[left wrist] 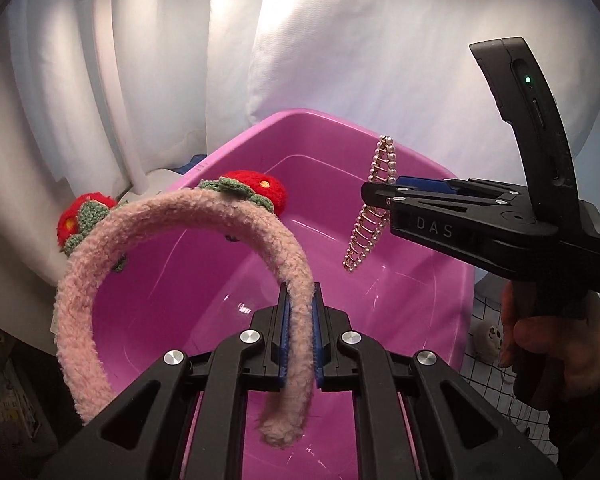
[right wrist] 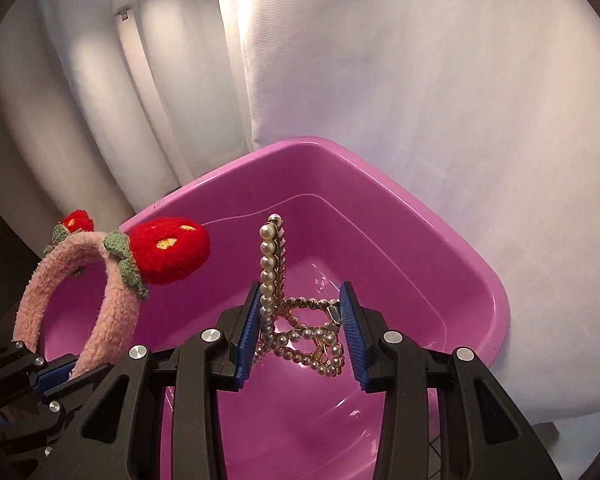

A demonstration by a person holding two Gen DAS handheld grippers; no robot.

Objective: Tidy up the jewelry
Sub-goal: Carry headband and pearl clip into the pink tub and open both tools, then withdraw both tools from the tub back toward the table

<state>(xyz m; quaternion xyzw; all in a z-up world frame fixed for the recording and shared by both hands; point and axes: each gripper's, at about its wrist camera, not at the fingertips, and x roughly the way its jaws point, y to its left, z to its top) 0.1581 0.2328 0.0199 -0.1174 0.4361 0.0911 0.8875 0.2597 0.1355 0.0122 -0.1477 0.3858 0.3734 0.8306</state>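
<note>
Above the pink basin (left wrist: 432,280), both grippers hang with their loads. At left, the left gripper (left wrist: 299,336) has its blue pads clamped tight on one leg of a fuzzy pink headband (left wrist: 180,216) — the band arches up and leftward, with two red knitted strawberries (left wrist: 266,190) on green leaves at its crown, over the basin's left rim. Further right, the right gripper (right wrist: 300,320) grips a pearl hair clip (right wrist: 296,332) between its pads, jaws partway closed on it; one pearl-lined arm stands upright, gold teeth behind it. Clip hangs over the basin interior — not touching it. White fabric (right wrist: 420,100) behind. A hand (left wrist: 548,344) holds the right gripper's handle.
</note>
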